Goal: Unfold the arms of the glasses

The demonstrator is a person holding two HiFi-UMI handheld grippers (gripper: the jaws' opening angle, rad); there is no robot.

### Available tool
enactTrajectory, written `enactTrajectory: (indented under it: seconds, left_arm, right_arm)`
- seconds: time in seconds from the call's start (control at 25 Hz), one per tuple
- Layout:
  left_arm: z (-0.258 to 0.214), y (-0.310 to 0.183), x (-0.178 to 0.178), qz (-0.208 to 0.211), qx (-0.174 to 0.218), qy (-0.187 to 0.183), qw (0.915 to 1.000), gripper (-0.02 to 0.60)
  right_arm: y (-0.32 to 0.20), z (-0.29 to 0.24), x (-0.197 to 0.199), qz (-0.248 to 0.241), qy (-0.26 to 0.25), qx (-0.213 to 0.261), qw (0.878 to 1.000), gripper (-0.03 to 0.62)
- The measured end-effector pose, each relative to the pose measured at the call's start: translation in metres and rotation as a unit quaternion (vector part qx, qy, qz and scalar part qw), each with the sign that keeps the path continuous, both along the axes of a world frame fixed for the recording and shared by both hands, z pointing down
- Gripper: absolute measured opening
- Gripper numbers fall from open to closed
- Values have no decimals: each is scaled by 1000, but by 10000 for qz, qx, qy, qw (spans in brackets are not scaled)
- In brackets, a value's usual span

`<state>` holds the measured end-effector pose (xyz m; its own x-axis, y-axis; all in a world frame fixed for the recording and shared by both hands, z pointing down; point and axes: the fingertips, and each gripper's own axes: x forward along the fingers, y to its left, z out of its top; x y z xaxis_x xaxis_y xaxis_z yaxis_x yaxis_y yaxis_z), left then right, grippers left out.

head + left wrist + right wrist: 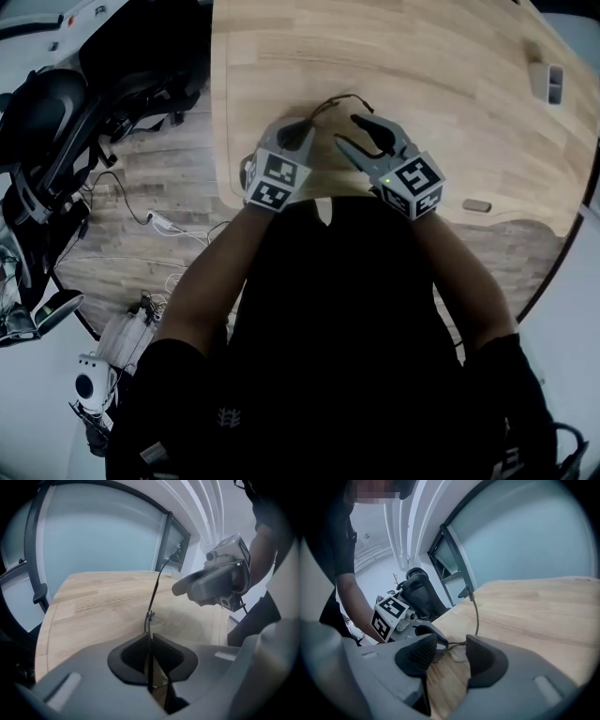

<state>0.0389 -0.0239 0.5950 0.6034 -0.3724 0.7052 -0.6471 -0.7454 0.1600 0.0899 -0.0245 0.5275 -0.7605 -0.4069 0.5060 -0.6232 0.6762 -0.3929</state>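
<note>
The glasses (342, 97) are a thin dark wire frame with clear lenses, held just above the wooden table (450, 122) near its front edge. My left gripper (302, 129) is shut on the frame. In the left gripper view its jaws (151, 637) pinch the rim edge-on, and one arm of the glasses (154, 590) sticks up and away from the hinge. My right gripper (352, 131) is open right beside it. In the right gripper view a lens (458, 654) lies ahead of the open gripper (452, 644), untouched, with the thin arm (476, 613) rising behind it.
A small grey block (547, 80) sits at the table's far right and a flat grey tag (476, 205) near the front right edge. A black office chair (47, 122) and loose cables (159, 220) are on the wooden floor to the left.
</note>
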Motion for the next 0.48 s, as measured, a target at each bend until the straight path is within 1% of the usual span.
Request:
enactTrajectory:
  seconds: [0.12,0.32,0.48]
  left_arm:
    - [-1,-2,-2,-40,19,58,10000,35]
    - [-19,0,-3,63,309,161,9994,35]
    - [-32,1,-5,126,484,265,9984,36]
  right_arm:
    - [-4,2,-2,80,-92,-115,9999,186]
    - [-2,5,-5,70,-180,-307,9993,186]
    - [-10,7,-11,160,-222,-441,9987,187]
